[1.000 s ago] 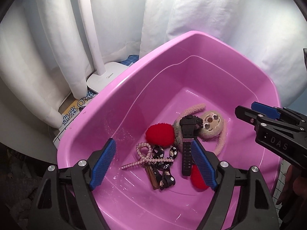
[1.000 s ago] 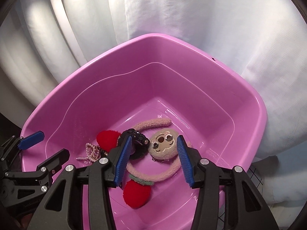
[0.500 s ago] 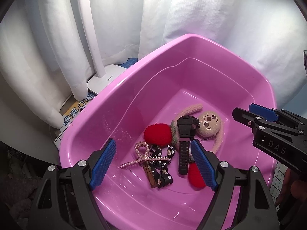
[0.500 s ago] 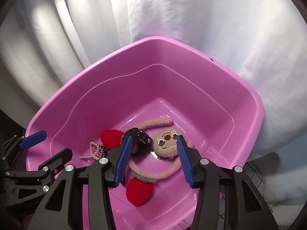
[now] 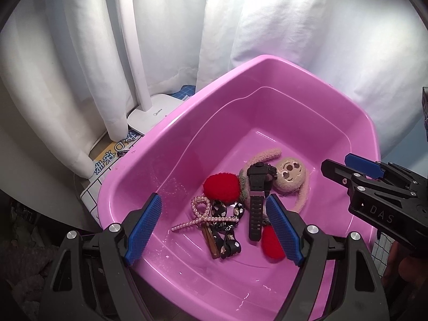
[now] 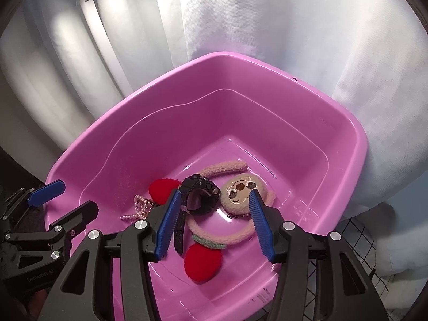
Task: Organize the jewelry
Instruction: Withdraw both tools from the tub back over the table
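A pink plastic basin (image 5: 149, 160) (image 6: 358, 144) holds several accessories. A black watch (image 5: 257, 187) (image 6: 199, 195) lies across a plush beige headband with a cartoon face (image 5: 290, 175) (image 6: 239, 195) and red pompoms (image 5: 221, 187) (image 6: 202, 263). A pearl bow clip (image 5: 199, 211) (image 6: 139, 206) and a black patterned ribbon (image 5: 227, 227) lie beside them. My left gripper (image 5: 214, 226) is open and empty above the near basin edge. My right gripper (image 6: 214, 224) is open and empty above the watch and headband.
White curtains (image 5: 294, 26) hang behind the basin. A white lamp base (image 5: 152, 112) and a printed box (image 5: 112, 157) sit at the back left. A wire grid (image 6: 355, 238) shows at the right.
Both grippers have drawn back and up from the basin, so the items look smaller and farther. Nothing in the basin has moved. Both stay open.
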The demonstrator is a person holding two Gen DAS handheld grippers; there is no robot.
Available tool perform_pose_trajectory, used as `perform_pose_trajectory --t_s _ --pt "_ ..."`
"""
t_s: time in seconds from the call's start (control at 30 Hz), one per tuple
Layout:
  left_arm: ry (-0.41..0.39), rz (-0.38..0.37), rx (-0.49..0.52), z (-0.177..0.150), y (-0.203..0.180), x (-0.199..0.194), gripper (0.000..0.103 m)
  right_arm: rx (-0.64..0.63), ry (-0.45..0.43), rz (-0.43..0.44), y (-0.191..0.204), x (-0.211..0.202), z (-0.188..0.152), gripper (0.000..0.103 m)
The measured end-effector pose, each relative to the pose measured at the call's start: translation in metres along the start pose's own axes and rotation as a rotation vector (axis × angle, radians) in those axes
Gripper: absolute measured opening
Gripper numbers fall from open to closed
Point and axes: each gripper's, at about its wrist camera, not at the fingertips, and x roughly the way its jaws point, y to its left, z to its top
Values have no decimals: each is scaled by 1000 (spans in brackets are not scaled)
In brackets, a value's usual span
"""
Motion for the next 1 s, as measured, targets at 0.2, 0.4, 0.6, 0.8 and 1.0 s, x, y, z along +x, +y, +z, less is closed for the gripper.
perform_pose_trajectory --t_s 0.2,0.4,0.6,0.8,1.0 --pt "-28 1 9 -3 6 -12 79 17 -41 20 6 -7 -2 51" --pt "-67 7 19 -4 12 -27 79 28 -156 51 15 -36 -4 51" --pt "-108 -7 26 -11 7 -47 79 51 -226 46 6 -75 -18 57" --pt "-125 -53 50 -28 -17 -57 79 100 -289 -20 -21 -123 -63 57" --pt "-124 -137 79 -55 -55 -68 79 236 -305 -144 -74 -173 -140 60"
